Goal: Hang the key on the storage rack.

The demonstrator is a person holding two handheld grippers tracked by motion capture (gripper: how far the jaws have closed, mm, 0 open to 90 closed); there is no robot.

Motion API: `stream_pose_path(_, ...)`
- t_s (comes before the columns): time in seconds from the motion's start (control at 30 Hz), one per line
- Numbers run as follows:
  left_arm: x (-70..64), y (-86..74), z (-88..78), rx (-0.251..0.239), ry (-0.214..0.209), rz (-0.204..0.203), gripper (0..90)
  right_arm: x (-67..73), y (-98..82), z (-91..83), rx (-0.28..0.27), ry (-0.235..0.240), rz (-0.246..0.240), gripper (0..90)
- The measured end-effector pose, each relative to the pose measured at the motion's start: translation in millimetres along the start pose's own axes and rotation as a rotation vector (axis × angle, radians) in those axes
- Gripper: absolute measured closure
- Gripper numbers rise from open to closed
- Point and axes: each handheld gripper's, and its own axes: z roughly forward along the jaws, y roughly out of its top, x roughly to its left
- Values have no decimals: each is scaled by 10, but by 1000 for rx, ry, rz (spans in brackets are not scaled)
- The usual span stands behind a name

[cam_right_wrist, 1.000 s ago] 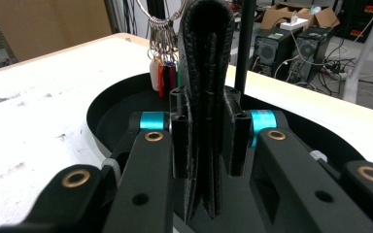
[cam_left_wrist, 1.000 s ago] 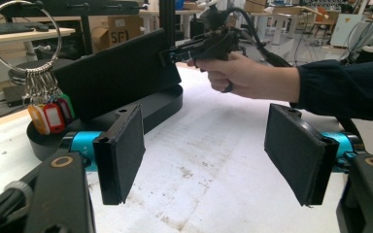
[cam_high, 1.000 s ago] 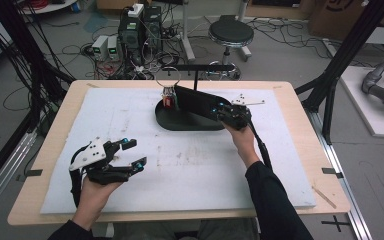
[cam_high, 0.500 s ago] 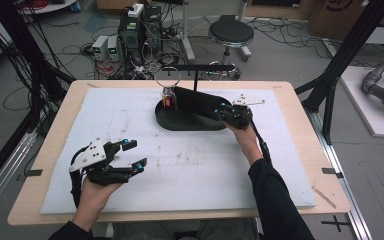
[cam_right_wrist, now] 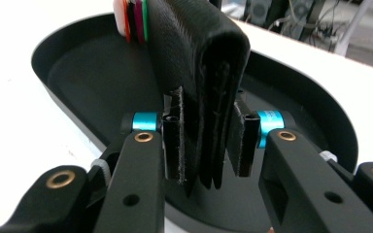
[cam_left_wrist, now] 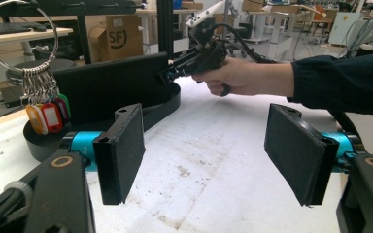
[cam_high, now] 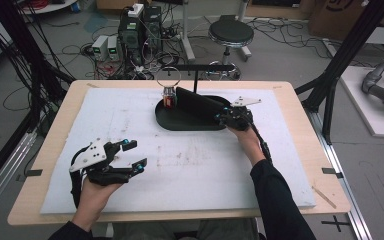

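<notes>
While the right gripper has its jaws set either side of the near end of the wallet, the left pad looks to touch the leather and the right pad stands just clear; whether the grip is firm cannot be told. The wallet stands on edge in the black tray, running away from the gripper. Beyond its far end hang coloured key tags under a ring, on a stand.

Risks, as judged: the hold sits low and at one end only, so a lift could let the wallet swing, slip or splay open. A drag could shift the tray, or knock the tags.

The left gripper rests well apart, near the table's front edge, jaws wide and empty, offering no support.
</notes>
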Motion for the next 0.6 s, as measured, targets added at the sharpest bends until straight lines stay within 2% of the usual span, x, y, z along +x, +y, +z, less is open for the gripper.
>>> stream_pose_path(0.1, 3, -2, -2, 2, 0, 1, 307, 5, -14, 20, 24, -1, 9, 705)
stream_pose_path(0.2, 6, -6, -2, 4, 1, 0, 307, 7, -9, 9, 20, -12, 14, 686)
stream_pose_path(0.33, 11, -8, 2, 3, 1, -2, 306, 8, 17, -34, 5, -34, 12, 619)
stream_pose_path(0.4, 14, -7, 0, 7, 2, -2, 305, 12, 25, -49, 4, -44, 8, 552)
stream_pose_path(0.5, 19, -10, 1, 9, 4, 0, 305, 18, 42, -89, 9, -55, 7, 527)
stream_pose_path(0.6, 29, -12, 4, 12, 9, -5, 303, 21, 61, -142, 7, -77, -1, 443)
